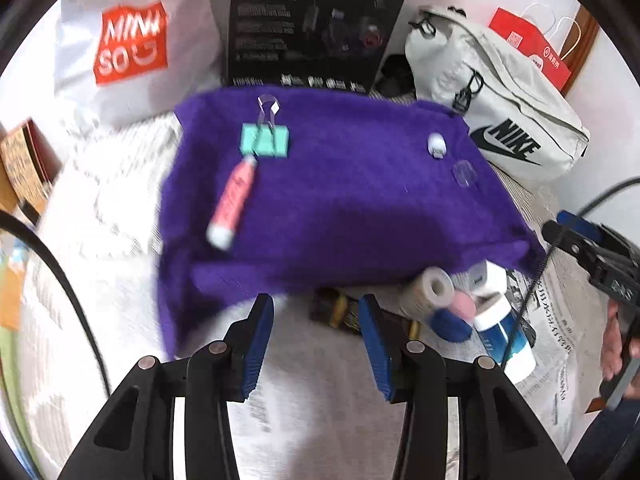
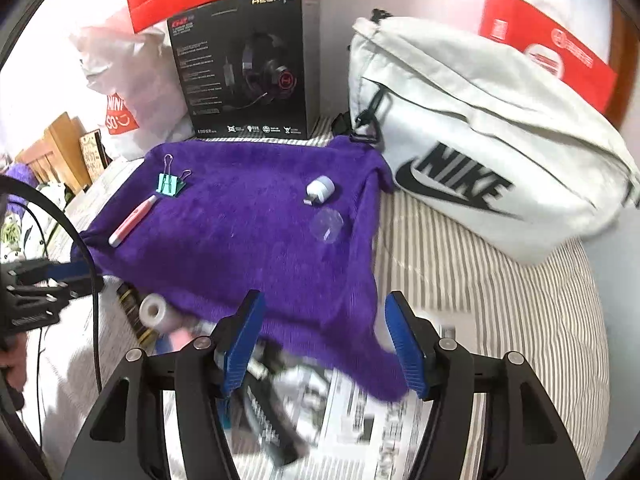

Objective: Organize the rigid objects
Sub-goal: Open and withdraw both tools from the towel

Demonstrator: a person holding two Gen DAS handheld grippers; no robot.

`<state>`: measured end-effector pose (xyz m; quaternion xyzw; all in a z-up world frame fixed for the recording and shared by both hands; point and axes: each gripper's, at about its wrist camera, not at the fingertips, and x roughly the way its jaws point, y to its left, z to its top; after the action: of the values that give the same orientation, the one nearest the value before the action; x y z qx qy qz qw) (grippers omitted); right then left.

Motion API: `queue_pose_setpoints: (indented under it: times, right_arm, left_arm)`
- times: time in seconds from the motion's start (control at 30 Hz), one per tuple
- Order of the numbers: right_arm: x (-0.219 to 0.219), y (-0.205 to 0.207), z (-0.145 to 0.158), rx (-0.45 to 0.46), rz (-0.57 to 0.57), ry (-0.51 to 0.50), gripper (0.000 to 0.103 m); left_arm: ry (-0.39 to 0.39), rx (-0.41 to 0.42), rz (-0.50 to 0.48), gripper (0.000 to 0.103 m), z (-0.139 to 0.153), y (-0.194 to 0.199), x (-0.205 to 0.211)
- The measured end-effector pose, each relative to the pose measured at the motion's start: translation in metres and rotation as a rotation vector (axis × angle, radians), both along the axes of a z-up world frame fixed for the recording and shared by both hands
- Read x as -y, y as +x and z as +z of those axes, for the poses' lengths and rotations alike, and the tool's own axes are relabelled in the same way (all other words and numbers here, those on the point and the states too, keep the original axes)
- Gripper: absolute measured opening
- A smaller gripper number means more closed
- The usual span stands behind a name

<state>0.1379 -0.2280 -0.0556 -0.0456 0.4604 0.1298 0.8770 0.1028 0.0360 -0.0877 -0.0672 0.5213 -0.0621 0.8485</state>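
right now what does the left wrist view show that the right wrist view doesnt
Only the left wrist view: the left gripper up close with open, empty jaws, a white-capped blue bottle, and most of the Miniso bag.

Only the right wrist view: the right gripper up close, also open and empty, the headset picture on the black box, and the whole Nike bag.

Both: the purple towel carrying the green clip, pink tube, white cap and clear disc, with the tape roll by its near edge.

Purple towel (image 2: 248,240), teal binder clip (image 2: 170,185)
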Motion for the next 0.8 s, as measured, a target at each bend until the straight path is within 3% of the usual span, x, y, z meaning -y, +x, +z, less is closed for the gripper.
queue_pose_setpoints:
  times: [0.2, 0.5, 0.6, 0.8]
  right_arm:
    - [0.005, -0.031, -0.003, 0.001, -0.025, 0.074, 0.063]
    - [0.002, -0.044, -0.006, 0.009, -0.019, 0.041, 0.063]
    - [0.0, -0.046, -0.005, 0.012, -0.009, 0.043, 0.063]
    - [0.0, -0.048, -0.007, 0.013, -0.003, 0.028, 0.063]
  left_arm:
    - [-0.03, -0.045, 0.02, 0.043, -0.014, 0.006, 0.019]
    - [0.068, -0.067, 0.04, 0.055, -0.02, 0.006, 0.041]
    - [0.078, -0.064, 0.021, 0.056, -0.019, 0.002, 0.043]
    - [0.187, -0.069, 0.006, 0.055, -0.017, -0.018, 0.03]
